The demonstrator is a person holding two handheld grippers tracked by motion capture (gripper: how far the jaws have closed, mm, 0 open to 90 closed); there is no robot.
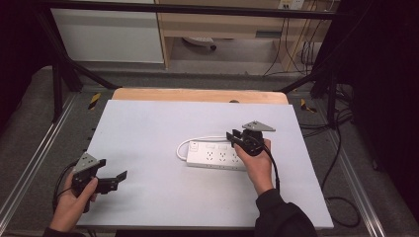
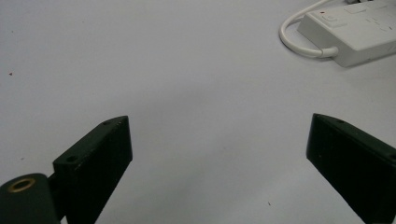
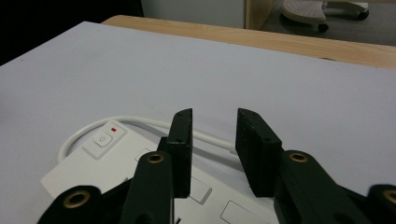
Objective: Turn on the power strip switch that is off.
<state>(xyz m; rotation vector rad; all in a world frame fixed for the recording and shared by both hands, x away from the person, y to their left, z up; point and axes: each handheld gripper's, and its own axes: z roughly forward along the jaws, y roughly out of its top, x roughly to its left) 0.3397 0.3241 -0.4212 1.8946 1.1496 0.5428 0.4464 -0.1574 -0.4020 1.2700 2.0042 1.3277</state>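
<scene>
Two grippers are seen over the grey table point(image 1: 148, 128) — the left gripper point(image 1: 111, 178), nearest at seven o'clock, is held with jaws wide apart and nothing between them. Farther off, right of centre, the white power strip point(image 1: 215, 155) lies flat at about three o'clock, and the right gripper point(image 1: 235, 136) is poised just above it — jaws partly parted, nothing clasped.

Your white table point(image 1: 148, 128) is softly, evenly lit from overhead, shadows faint; the room's edges fall black, and the close-up jaws look slightly soft.
</scene>
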